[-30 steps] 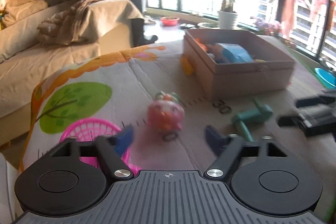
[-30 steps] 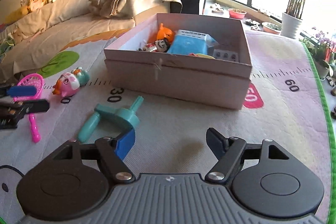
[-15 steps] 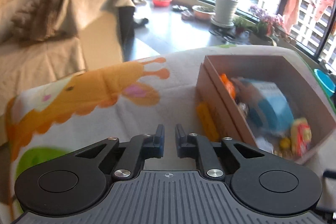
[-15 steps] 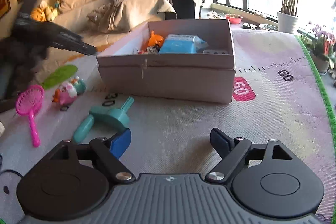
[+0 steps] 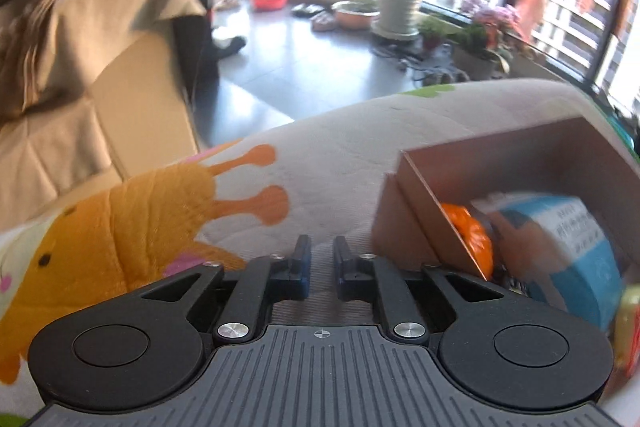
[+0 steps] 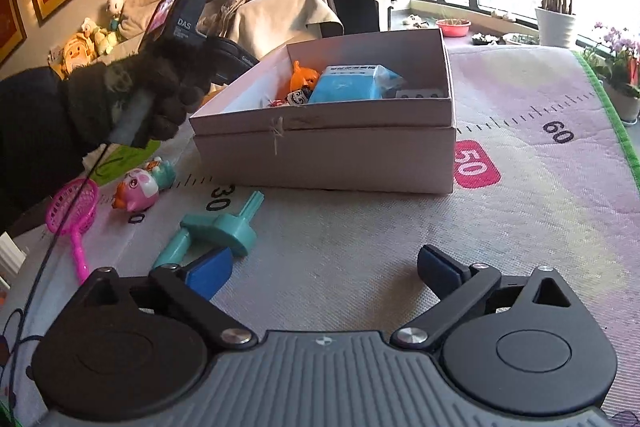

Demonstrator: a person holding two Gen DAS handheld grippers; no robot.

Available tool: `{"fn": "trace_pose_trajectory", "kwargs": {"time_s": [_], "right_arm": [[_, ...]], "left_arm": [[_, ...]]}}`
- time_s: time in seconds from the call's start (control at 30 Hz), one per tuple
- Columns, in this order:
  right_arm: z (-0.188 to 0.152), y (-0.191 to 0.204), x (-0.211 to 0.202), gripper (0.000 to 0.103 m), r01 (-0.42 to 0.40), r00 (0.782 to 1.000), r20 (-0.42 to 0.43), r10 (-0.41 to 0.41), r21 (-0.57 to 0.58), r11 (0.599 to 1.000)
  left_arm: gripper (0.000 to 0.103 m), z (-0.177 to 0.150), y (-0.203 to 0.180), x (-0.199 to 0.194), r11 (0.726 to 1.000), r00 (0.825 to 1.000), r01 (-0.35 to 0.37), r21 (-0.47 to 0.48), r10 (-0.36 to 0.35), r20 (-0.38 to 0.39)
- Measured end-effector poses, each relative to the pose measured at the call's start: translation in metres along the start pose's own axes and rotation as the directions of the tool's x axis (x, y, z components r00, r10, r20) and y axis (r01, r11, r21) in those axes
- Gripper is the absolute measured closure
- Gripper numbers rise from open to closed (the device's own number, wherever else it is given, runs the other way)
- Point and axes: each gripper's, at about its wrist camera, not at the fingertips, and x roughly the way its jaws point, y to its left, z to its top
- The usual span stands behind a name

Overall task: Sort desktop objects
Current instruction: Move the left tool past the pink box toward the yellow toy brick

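Right wrist view: right gripper (image 6: 322, 269) spread wide w/ nothing between, low near teal toy (image 6: 216, 233), prob. lining up a grab for box (image 6: 332, 151); left gripper (image 5: 320, 261) nearly closed, empty, beside box corner.

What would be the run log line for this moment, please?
left gripper: nearly shut, empty, beside box | right gripper: open, empty | teal toy, pink net: on mat

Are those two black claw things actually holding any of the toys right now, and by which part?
No. The left gripper is nearly closed on nothing beside the box; the right gripper is open and empty.
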Motion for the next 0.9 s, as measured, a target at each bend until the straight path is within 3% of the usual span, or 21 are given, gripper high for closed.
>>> {"fn": "trace_pose_trajectory", "kwargs": {"time_s": [0.17, 0.37, 0.5, 0.63, 0.7, 0.9], "right_arm": [[-0.001, -0.001, -0.001, 0.003, -0.003, 1.0, 0.005, 0.003, 0.015, 1.0], [-0.001, -0.001, -0.002, 0.003, -0.002, 1.0, 0.009, 0.002, 0.02, 1.0], [-0.002, -0.002, -0.003, 0.003, -0.002, 1.0, 0.012, 0.002, 0.023, 1.0], [-0.002, -0.001, -0.004, 0.003, -0.001, 1.0, 0.018, 0.001, 0.023, 1.0], [-0.002, -0.001, -0.004, 0.003, -0.003, 1.0, 0.016, 0.003, 0.023, 1.0], [-0.002, -0.001, -0.003, 0.003, -0.007, 1.0, 0.015, 0.007, 0.027, 1.0]], "left_arm": [[0.094, -0.02, -0.012, -0.02, 0.992, 0.999, 0.037, 0.123, -0.037, 0.0], [0.093, -0.068, -0.044, -0.07, 0.958, 0.995, 0.093, 0.271, -0.083, -0.049], [0.082, -0.097, -0.066, -0.102, 0.933, 0.99, 0.136, 0.333, -0.119, -0.07], [0.06, -0.096, -0.069, -0.106, 0.947, 1.0, 0.025, 0.319, -0.029, 0.007], [0.06, -0.089, -0.063, -0.102, 0.951, 0.999, -0.009, 0.308, -0.007, 0.05], [0.058, -0.071, -0.042, -0.081, 0.964, 0.996, 0.062, 0.258, -0.078, 0.052]]}}
